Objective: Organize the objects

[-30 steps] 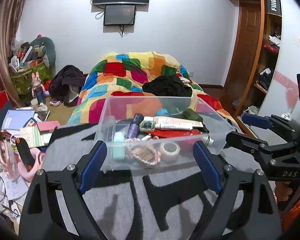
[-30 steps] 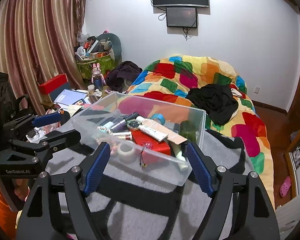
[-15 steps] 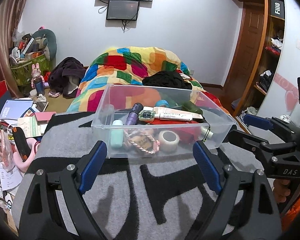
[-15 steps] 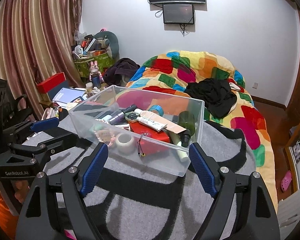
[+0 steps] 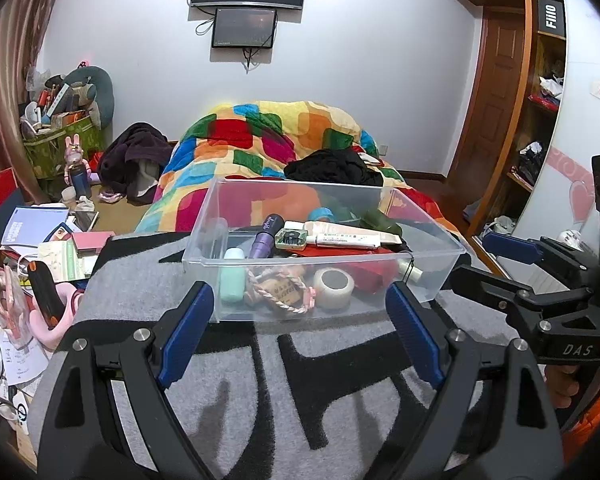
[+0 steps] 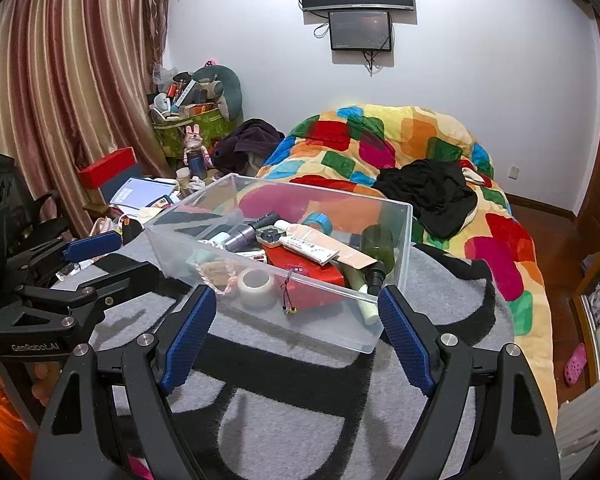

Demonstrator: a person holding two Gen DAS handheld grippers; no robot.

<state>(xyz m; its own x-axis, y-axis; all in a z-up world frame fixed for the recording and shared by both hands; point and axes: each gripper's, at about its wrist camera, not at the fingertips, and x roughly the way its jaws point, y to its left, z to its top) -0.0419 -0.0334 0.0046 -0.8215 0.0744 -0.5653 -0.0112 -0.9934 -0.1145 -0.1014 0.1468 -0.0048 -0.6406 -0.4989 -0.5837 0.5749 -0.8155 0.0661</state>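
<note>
Sitting on a grey-and-black blanket (image 5: 260,380), the clear plastic bin (image 5: 204,216) lies at twelve o'clock from both grippers. Its load includes a roll of tape (image 5: 334,287), a mint bottle (image 5: 233,276), a purple tube (image 5: 265,236), a white tube (image 5: 348,239) and a dark green bottle (image 6: 378,242). The left gripper (image 5: 300,332) hangs released, jaws wide, nothing between them. The right gripper (image 6: 296,330) is likewise spread and empty, just short of the bin's near wall.
</note>
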